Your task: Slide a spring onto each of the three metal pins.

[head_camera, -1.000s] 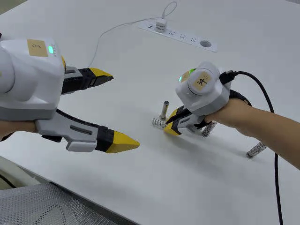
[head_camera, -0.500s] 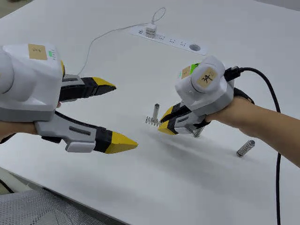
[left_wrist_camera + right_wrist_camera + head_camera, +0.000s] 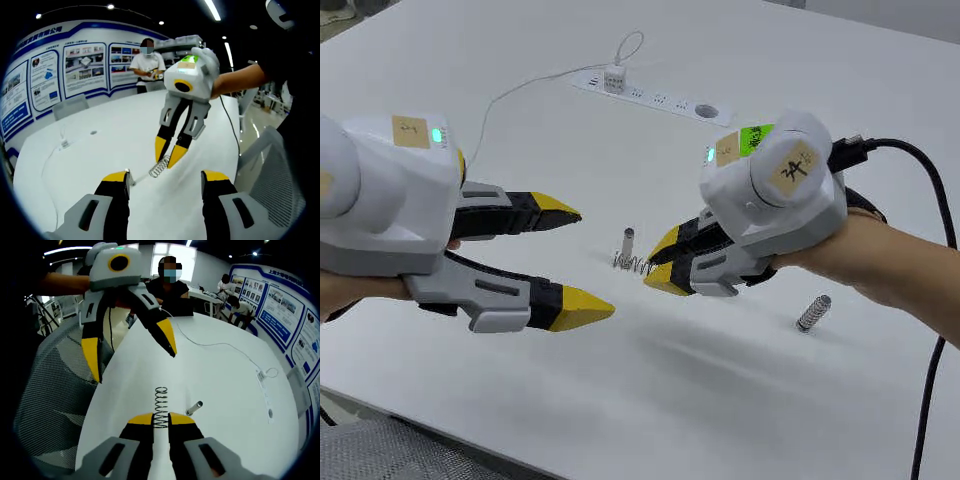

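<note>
Yellow-tipped right gripper pinches one end of a spring, whose free end sits just beside the upright pin on the white table. The left gripper hovers nearby, jaws wide apart. A second spring lies well apart.

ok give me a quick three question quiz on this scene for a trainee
1. True or false: the left claw is shut on a spring.
2. What does the right claw grip? A power strip, B spring, C cable.
3. Fill in: the held spring's free end lies near a bare metal ___.
Key: 1 false, it is open; 2 B; 3 pin.
</note>
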The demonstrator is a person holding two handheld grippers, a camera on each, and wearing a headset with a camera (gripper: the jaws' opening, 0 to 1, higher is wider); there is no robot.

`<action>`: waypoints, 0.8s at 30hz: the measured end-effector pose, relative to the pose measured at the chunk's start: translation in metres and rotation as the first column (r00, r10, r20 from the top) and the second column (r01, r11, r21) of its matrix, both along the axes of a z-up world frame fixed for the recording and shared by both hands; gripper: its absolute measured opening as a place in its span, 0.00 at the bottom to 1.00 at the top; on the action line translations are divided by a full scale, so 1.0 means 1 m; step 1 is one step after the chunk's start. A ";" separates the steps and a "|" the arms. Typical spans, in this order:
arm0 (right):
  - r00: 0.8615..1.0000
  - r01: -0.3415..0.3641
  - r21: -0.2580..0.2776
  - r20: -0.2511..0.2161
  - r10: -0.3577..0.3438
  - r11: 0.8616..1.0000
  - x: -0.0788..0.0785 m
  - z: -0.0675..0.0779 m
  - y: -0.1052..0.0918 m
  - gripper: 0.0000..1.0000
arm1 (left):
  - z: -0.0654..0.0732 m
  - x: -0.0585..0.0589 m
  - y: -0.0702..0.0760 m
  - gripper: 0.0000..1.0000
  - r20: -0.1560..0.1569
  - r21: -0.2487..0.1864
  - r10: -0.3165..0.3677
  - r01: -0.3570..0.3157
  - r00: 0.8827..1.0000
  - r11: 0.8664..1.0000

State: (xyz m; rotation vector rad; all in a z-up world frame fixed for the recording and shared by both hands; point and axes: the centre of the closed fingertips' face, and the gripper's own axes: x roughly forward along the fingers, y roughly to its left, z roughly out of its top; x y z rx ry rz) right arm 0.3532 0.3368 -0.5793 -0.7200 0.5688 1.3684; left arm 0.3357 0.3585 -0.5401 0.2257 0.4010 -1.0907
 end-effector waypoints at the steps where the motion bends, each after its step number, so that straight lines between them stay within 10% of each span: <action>1: 1.000 -0.013 0.008 0.005 0.013 1.000 -0.004 0.004 0.002 0.11 | -0.001 -0.001 -0.002 0.58 0.002 0.006 -0.007 0.007 1.000 1.000; 24: 0.973 -0.193 -0.029 0.121 0.195 0.981 -0.035 0.026 0.000 0.11 | -0.008 -0.011 -0.026 0.33 0.001 0.073 -0.102 0.102 0.995 0.992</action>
